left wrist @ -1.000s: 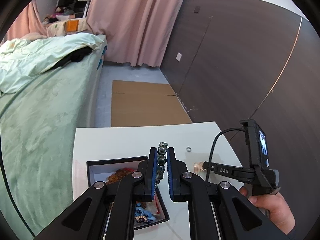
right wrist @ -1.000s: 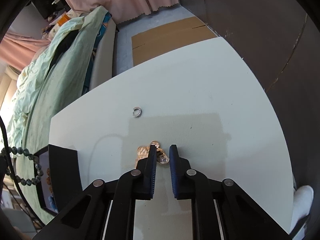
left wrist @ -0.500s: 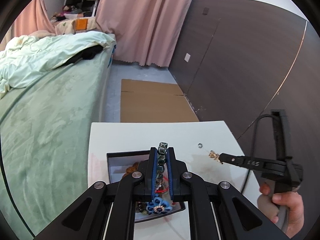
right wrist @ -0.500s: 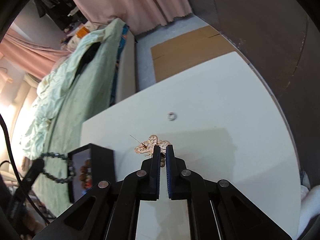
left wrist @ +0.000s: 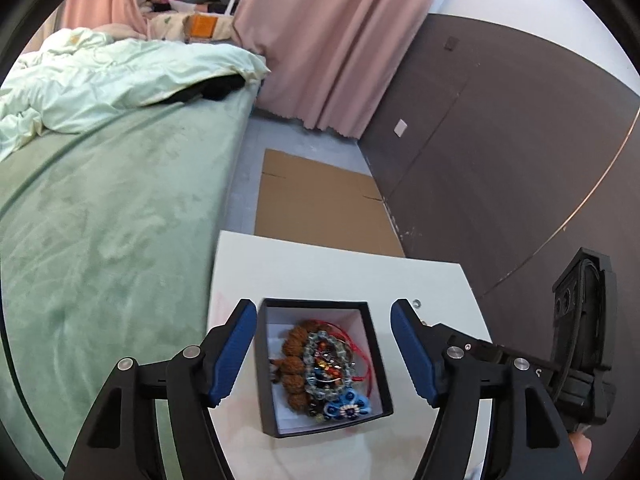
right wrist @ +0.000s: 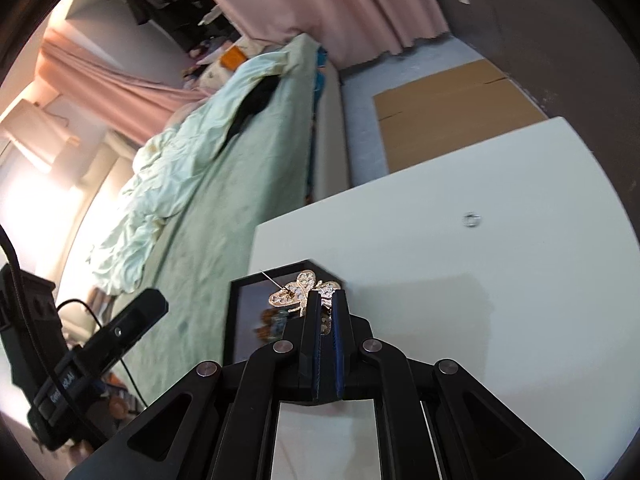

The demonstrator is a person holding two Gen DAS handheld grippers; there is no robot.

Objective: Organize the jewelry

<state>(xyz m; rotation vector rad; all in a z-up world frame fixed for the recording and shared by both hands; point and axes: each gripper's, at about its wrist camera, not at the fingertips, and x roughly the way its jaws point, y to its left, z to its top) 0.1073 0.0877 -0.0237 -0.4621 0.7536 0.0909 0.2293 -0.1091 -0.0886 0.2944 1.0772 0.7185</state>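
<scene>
A home bedroom is shown. A bed (left wrist: 100,220) with a green cover and a rumpled pale duvet (left wrist: 100,76) is seen to the left, beside a white worktop (left wrist: 320,276). Pink curtains (left wrist: 340,40) are hung at the far end, flattened cardboard (left wrist: 320,208) is laid on the floor, and dark wall panels (left wrist: 500,152) are seen to the right.

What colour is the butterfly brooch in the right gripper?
Gold, with pale sparkly stones on the wings; the butterfly brooch shows best in the right wrist view, clamped in the right gripper.
</scene>
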